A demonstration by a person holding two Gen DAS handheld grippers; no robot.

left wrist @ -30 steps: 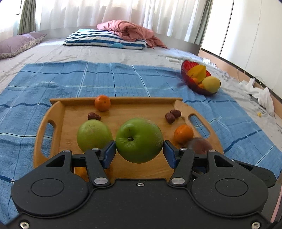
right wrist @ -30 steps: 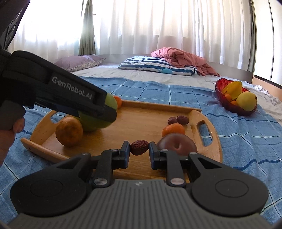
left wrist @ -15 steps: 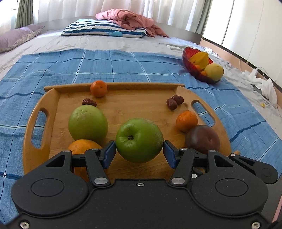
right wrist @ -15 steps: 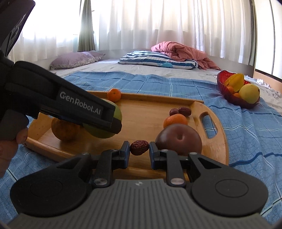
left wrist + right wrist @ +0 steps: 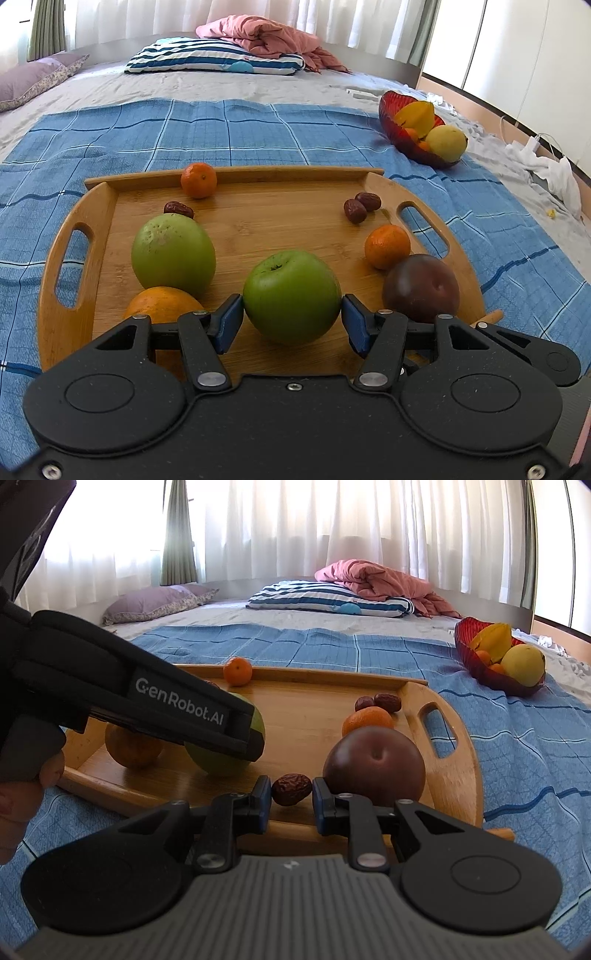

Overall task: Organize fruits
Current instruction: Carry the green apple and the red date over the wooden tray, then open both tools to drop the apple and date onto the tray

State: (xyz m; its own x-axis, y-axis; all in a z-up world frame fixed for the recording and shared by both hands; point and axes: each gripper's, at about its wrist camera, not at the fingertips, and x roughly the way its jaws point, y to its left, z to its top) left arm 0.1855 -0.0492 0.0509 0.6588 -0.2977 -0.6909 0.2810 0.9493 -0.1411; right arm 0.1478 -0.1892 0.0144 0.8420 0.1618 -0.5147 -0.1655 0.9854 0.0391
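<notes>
In the left wrist view, the left tool (image 5: 291,317) gripped a green apple (image 5: 291,295) between its blue pads, low in the centre of the frame, over the near part of the wooden tray (image 5: 70,236). The tray lay on a blue checked blanket (image 5: 258,125) spread over the bed. To the left of the held apple sat a second green apple (image 5: 173,254), touching a large orange (image 5: 162,303) in front of it. A dried date (image 5: 178,209) lay just behind that second apple, and a small mandarin (image 5: 198,180) sat against the tray's far rim. At right, two dates (image 5: 361,206) lay touching each other near the handle slot; below them another mandarin (image 5: 387,246) touched a dark purple fruit (image 5: 420,288).

In the right wrist view, the right tool (image 5: 291,797) had a wrinkled brown date (image 5: 291,784) between its pads at lower centre, just above the tray's near edge. Its jaws were opening; the pads stood very close to the date on both sides, and I could not tell whether a hair of a gap showed. The dark purple fruit sat just right of it. The left tool crossed the left of this frame, held by a hand (image 5: 22,794) at the lower-left edge.

A red bowl (image 5: 391,122) with yellow and orange fruit stood on the blanket at upper right, well apart from the tray.
</notes>
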